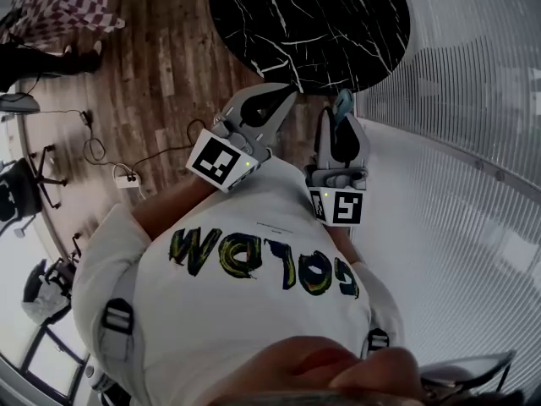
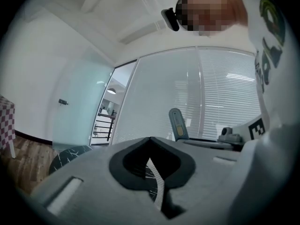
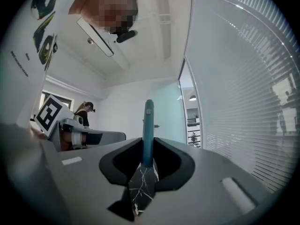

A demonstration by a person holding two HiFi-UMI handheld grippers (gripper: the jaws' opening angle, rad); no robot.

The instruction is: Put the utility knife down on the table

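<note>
Your right gripper [image 1: 340, 118] is clamped on the knife [image 3: 148, 130], which sticks out past the jaw tips, in the air by the edge of the table [image 1: 279, 15]. Your left gripper [image 1: 279, 96], just beside it, is closed and empty.

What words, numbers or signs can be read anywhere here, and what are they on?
"GOL…": big yellow-green letters on the person's white T-shirt, upside down in the head view; the remaining letters are unclear.
Small black line of print above them: too small to read.
Black-and-white squares on the two cubes: patterns, no words.
</note>
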